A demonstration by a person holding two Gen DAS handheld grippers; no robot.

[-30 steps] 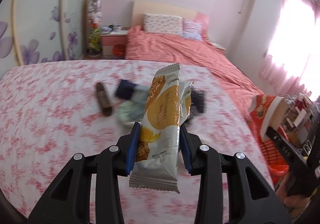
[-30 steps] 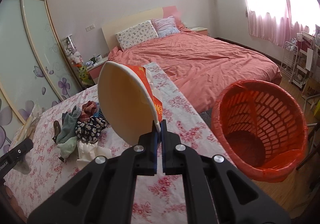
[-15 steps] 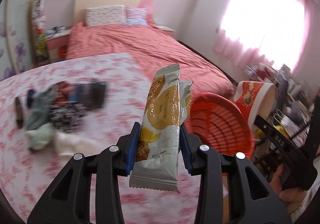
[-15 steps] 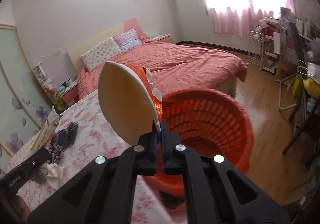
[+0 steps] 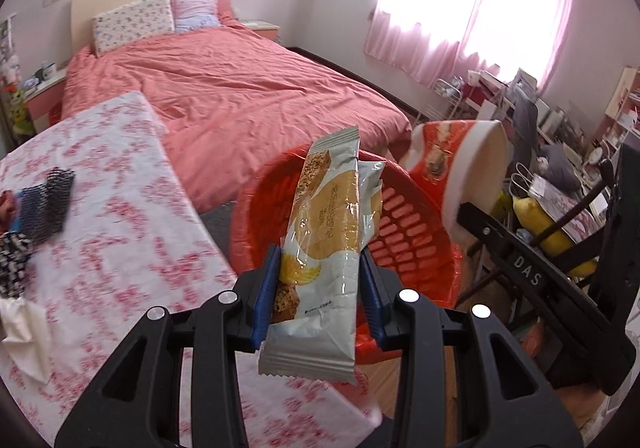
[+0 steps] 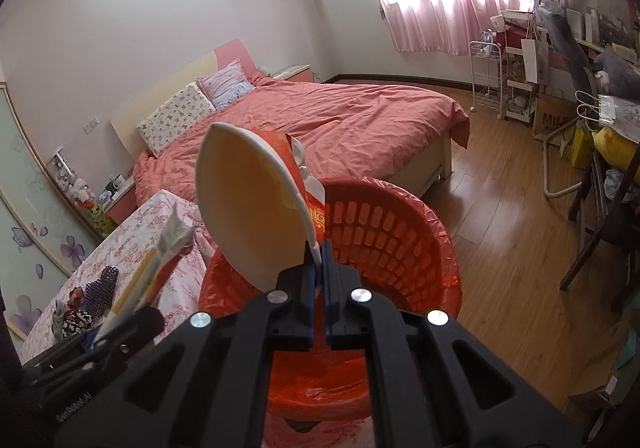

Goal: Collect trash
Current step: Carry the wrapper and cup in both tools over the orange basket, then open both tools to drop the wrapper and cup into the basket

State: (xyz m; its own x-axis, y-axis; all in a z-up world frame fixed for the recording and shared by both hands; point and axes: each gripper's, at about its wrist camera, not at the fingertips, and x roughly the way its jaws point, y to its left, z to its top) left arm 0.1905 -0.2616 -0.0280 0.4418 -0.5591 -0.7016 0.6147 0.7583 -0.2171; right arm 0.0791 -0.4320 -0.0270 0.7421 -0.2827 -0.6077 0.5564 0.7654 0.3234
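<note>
Red basket: the plastic-lined laundry-style basket (image 5: pixel 404 232) stands on the wooden floor (image 6: pixel 516 232) just beside the worktop's edge, directly beyond both my claws.
Left claw: my left claw (image 5: pixel 320 284) is clamped on a snack wrapper (image 5: pixel 328 248), white and yellow, standing upright between the blue pads (image 5: pixel 266 288), in front of the basket's mouth.
Right claw: my right claw (image 6: pixel 317 272) is pinched tight on the rim of an empty instant-noodle bowl (image 6: pixel 248 208), cream inside and red outside, tipped on its side over the basket's near rim.
Worktop: a floral pink-and-white cloth (image 5: pixel 120 232) covers it; a heap of small fabric items (image 5: pixel 36 208) lies at its left side, well apart from the basket.
Background: a bed with a coral cover (image 5: pixel 240 88) sits behind the basket, pink curtains (image 5: pixel 460 20) at the window.
</note>
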